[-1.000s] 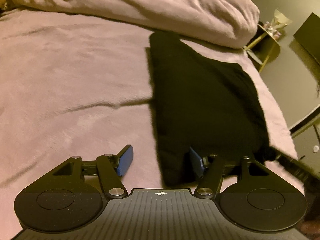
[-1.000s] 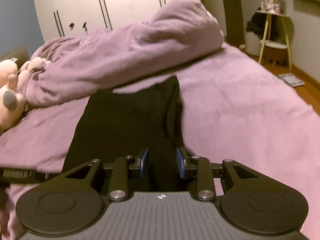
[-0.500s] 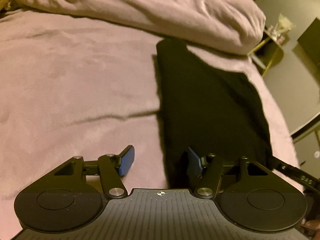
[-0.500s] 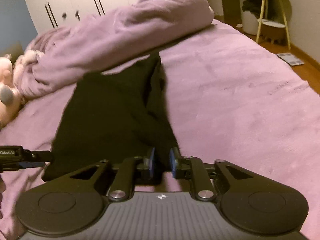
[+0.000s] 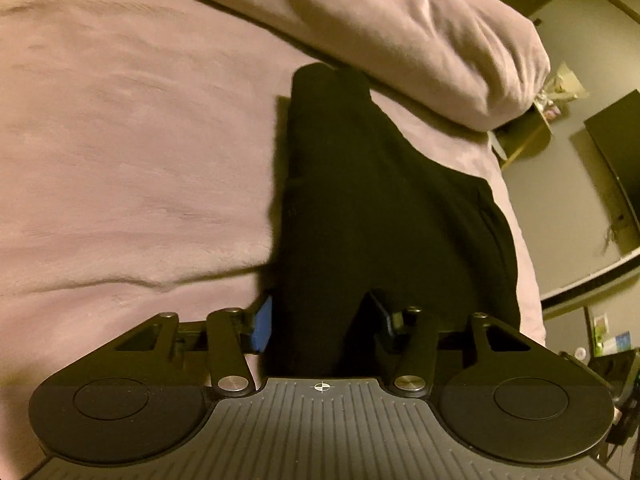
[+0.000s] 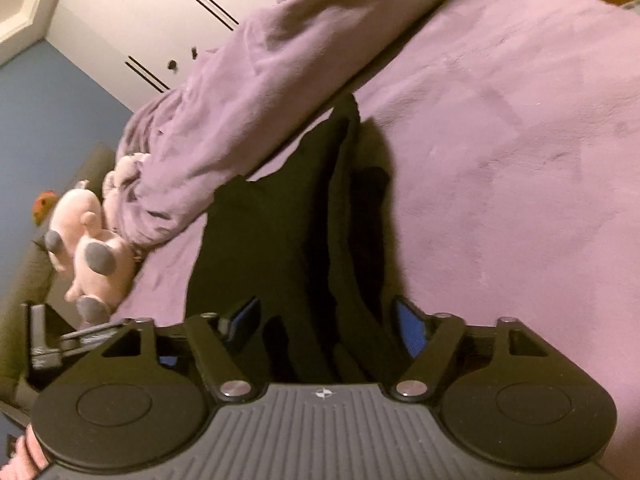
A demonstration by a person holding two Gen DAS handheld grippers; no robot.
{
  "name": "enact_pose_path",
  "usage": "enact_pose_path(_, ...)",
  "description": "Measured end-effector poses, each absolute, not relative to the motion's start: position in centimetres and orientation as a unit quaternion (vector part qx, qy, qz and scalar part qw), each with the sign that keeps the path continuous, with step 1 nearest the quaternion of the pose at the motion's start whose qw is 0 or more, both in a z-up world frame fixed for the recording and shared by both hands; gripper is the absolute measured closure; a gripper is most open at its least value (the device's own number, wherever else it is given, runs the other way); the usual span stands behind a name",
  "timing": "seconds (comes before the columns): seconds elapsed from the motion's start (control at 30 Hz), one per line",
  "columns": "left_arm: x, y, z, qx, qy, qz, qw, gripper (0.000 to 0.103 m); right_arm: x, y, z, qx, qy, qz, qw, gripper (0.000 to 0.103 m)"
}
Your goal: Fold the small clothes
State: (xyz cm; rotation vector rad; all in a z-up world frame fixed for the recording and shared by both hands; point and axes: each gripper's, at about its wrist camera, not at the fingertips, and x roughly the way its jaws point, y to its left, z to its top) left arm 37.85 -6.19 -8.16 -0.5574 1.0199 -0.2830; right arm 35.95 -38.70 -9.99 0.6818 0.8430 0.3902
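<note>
A black garment point(image 5: 384, 208) lies lengthwise on the purple bed cover point(image 5: 132, 168), its near end raised between my grippers. My left gripper point(image 5: 322, 322) has its jaws apart, with the garment's near left corner bunched between the blue pads point(image 5: 263, 324). In the right wrist view the garment point(image 6: 288, 240) hangs in folds from the near end. My right gripper point(image 6: 330, 322) stands wide open with cloth between its pads point(image 6: 412, 332), not pinched.
A rolled purple duvet point(image 5: 400, 28) lies across the far end of the bed, touching the garment's far tip. A pink plush toy point(image 6: 88, 252) sits at the left in the right wrist view. White wardrobe doors point(image 6: 132, 28) stand behind. The bed's right edge point(image 5: 524, 264) is close.
Both grippers have lifted and tilted, and the garment's near end has risen with them. My right gripper was nearly shut on the cloth half a second ago and now stands wide open.
</note>
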Motion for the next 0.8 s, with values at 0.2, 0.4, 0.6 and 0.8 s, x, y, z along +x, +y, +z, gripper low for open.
enact_pose_path(0.2,38.3,-6.6,-8.3,-0.258,0.480,-0.139,0.827,0.044,36.3,-38.8,-10.7,0.351,0.396,0.193,0.826,0.053)
enact_pose_path(0.4,38.2,-6.9,-7.8,-0.237,0.476,-0.141,0.835,0.071,36.5,-38.2,-10.5,0.330,0.401,0.186,0.834,0.069)
enact_pose_path(0.6,37.4,-5.8,-5.5,-0.240,0.459,-0.171,0.838,0.079,36.2,-37.8,-9.9,0.350,0.407,0.178,0.824,0.074)
enact_pose_path(0.8,32.9,-0.2,-3.1,-0.224,0.466,-0.145,0.844,0.079,34.0,-33.8,-8.7,0.351,0.426,0.234,0.800,0.075)
